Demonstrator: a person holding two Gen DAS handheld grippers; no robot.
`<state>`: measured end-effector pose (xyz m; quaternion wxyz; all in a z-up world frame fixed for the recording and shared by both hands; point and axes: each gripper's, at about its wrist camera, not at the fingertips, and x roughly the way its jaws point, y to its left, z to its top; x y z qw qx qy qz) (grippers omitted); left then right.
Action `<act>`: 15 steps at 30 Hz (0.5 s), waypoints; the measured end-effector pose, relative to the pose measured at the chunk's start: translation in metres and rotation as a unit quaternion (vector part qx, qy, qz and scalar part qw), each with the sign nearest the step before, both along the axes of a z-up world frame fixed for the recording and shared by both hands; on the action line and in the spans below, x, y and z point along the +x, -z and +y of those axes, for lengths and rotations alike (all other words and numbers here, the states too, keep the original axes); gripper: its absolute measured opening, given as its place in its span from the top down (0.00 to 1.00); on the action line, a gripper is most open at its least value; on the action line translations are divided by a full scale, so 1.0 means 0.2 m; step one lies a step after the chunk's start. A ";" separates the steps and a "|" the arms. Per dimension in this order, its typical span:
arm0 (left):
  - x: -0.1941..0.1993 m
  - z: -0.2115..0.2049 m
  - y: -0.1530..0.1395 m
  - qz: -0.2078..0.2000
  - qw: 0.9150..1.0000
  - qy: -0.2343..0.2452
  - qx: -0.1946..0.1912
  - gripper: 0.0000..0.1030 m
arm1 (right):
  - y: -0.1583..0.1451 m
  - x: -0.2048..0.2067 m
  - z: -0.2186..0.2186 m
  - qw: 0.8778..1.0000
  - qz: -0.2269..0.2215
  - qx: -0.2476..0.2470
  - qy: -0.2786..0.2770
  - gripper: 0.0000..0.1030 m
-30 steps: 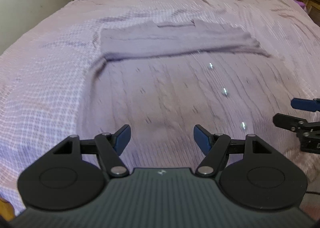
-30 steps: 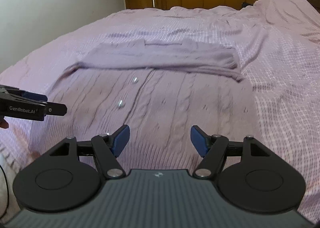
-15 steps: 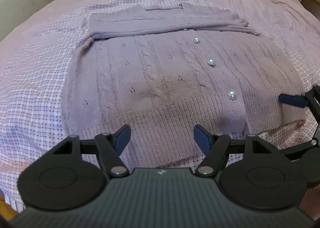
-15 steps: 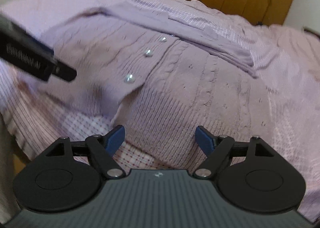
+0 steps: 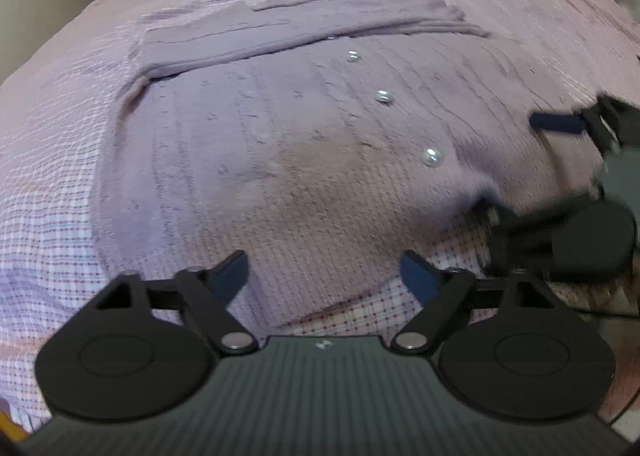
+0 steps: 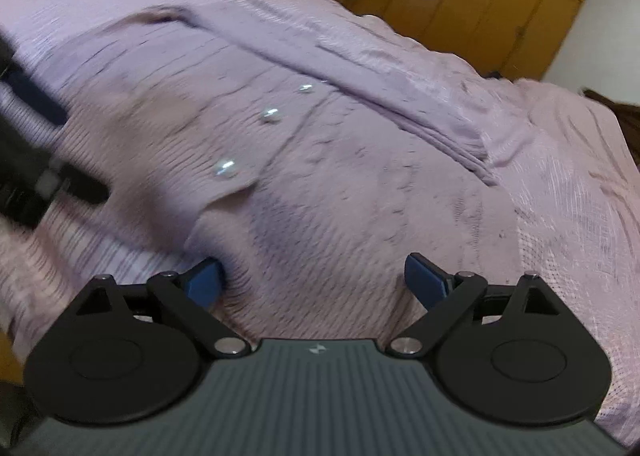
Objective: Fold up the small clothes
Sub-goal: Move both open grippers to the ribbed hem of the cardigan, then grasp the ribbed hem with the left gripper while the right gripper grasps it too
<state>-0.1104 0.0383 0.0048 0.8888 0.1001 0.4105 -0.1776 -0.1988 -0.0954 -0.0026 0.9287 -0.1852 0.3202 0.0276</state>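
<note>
Lilac knit cardigan (image 5: 304, 160) flat on bedspread (image 5: 60, 160), sleeves folded across top, pearl buttons (image 5: 432, 156) up front. Soft, floppy, light; will sag and stretch. Left gripper (image 5: 324, 272) and right gripper (image 6: 316, 276) just opening wide, nothing held, both over hem. Best hold: hem corners, thick ribbing.
</note>
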 end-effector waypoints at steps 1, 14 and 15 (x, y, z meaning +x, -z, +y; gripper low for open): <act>-0.01 -0.01 0.00 -0.004 1.000 0.009 0.003 0.15 | -0.02 0.02 -0.02 1.000 -0.006 0.009 0.012 0.08; 0.00 -0.17 0.08 -0.025 0.997 0.037 0.057 0.15 | -0.15 0.09 -0.14 0.994 -0.030 0.093 0.055 0.08; -0.01 -0.19 0.09 -0.029 0.996 0.042 0.066 0.15 | -0.15 0.10 -0.15 0.993 -0.030 0.095 0.056 0.08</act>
